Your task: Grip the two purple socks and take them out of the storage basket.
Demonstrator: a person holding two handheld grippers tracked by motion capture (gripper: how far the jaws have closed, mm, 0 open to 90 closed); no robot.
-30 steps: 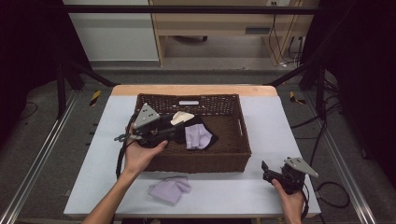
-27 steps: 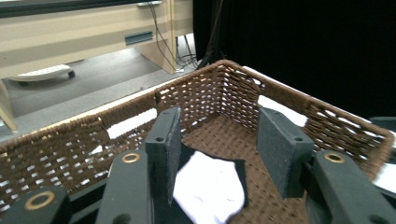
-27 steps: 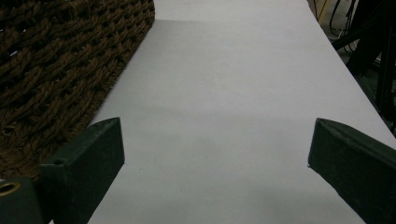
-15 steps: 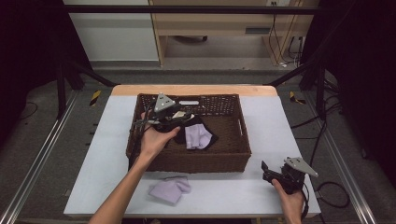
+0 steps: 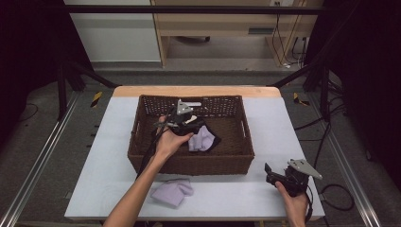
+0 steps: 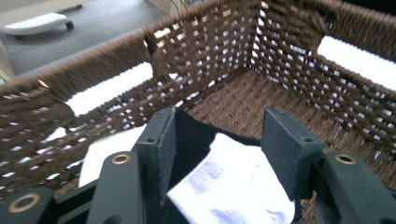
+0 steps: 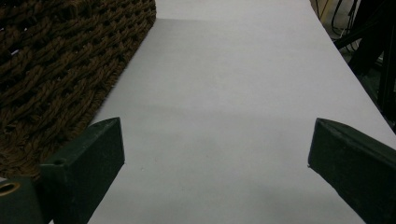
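Bench carries a brown wicker basket at centre; inside it lie a black cloth with a lavender cloth on top, and a cream cloth beside them toward the basket wall. A second lavender cloth lies on the bench just in front of the basket, outside it. Left gripper is down inside the basket; its fingers have just been opening, and they stand apart with the black and lavender cloths between them but no pad clearly pressing, so I read this as a release of cloth into the basket. To finish the step well: open fully, lift straight up so no fabric snags on the left finger, which the black cloth touches, then clear the rim before going to the cloth on the bench. Right gripper rests at the near right corner of the bench, fingers wide apart on nothing. Hard to make out: whether the black cloth clings to the left finger; the near ends of the cloths are cut off behind the gripper body; the basket floor under the pile is hidden.
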